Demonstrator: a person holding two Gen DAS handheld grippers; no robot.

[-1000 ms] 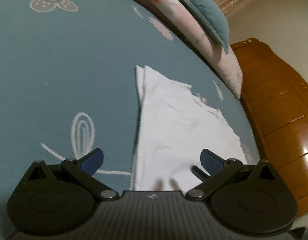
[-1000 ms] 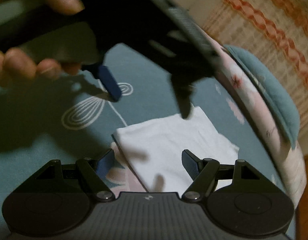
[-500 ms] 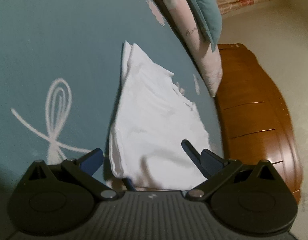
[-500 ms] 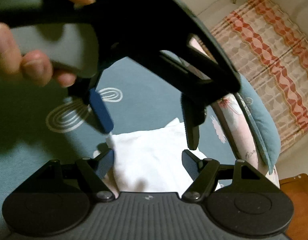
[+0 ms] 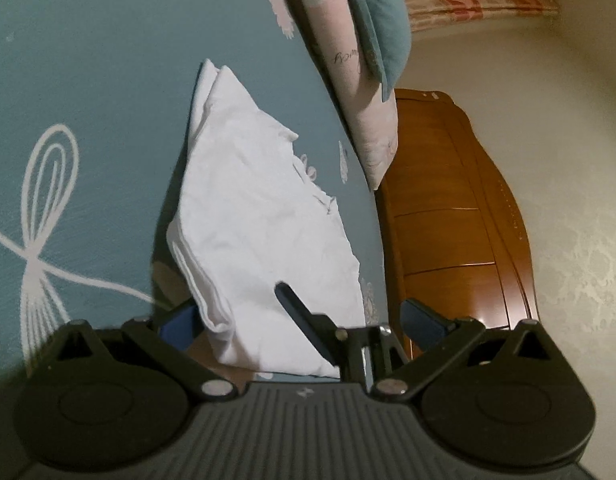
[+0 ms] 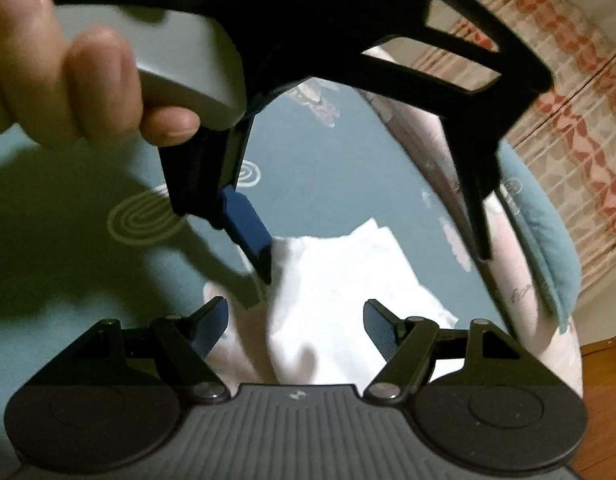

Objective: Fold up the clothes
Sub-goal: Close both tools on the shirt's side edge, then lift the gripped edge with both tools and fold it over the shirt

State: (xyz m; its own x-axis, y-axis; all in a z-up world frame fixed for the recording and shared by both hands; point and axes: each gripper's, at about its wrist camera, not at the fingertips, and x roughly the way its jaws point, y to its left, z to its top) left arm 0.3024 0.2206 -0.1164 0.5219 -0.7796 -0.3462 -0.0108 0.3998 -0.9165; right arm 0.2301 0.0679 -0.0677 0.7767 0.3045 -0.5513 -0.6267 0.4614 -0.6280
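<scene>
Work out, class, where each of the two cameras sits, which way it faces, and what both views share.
Left wrist view: mounted on the left tool, facing forward and down over the folded white cloth garment on the teal patterned bedsheet, toward the brown wooden headboard; one finger of the right tool shows.
Right wrist view: mounted on the open right tool, facing the same garment; the left tool and the hand holding it show above.
Shared: garment, bedsheet, pink and teal pillows.
</scene>
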